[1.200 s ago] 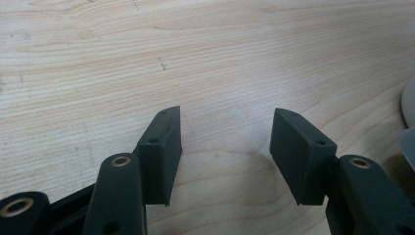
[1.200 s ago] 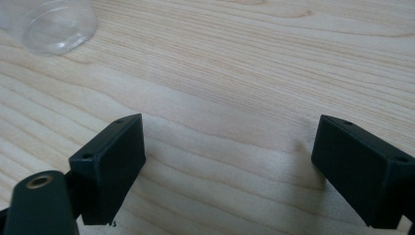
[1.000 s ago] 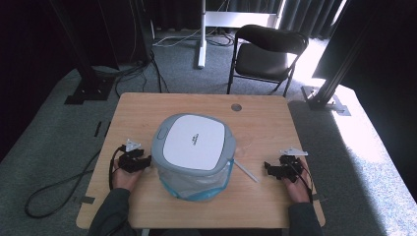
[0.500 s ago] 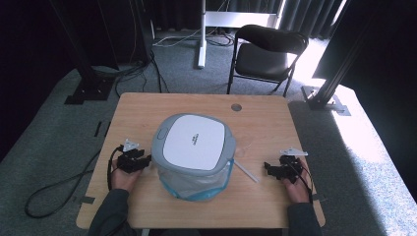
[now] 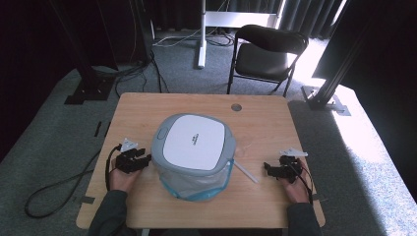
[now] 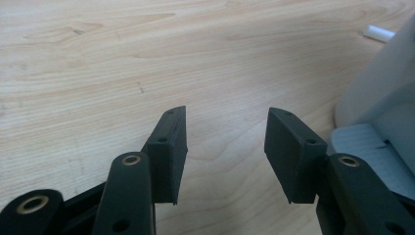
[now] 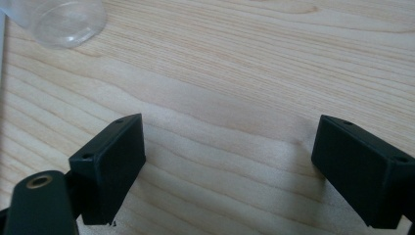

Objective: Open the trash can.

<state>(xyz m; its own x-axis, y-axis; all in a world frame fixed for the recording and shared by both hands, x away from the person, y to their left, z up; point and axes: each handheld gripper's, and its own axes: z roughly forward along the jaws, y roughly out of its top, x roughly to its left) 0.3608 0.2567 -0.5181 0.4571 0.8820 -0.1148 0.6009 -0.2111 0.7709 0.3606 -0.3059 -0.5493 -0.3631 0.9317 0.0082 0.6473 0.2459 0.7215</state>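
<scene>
**Still: grippers flank the lidded bin, nothing held**

Squarely on the wooden table [image 5: 275, 123], a rounded grey-and-white lidded bin [image 5: 194, 147] with a clear liner bag [image 5: 216, 179] bulging beneath the lid and a blue band at the base. Just left of the bin, the left gripper [image 5: 139, 161], jaws parted around bare wood and aimed at the bin's side; in the left gripper view, the bin's pale wall [image 6: 386, 93] close beside the right-hand jaw, apart from it. Well right of the bin, the right gripper [image 5: 271, 170], jaws spread wide over empty tabletop, gripping nothing. Between the bin and that gripper, a thin white stick [image 5: 245, 172] lying flat, one end near the bin's base. In the right gripper view, a clear plastic bulge [image 7: 63, 19] at the top left corner, probably the liner.

Likely risks from here, as judgement only:
- Pinching the slack liner instead of the lid rim, then tearing or dragging the bag out.
- Pushing from the left side alone, tipping or sliding a light bin toward the stick and the right gripper.
- Sweeping the right gripper inward low across the wood, knocking the stick off toward the table edge.
- Closing on the smooth curved lid with too little bite, slipping off.
</scene>
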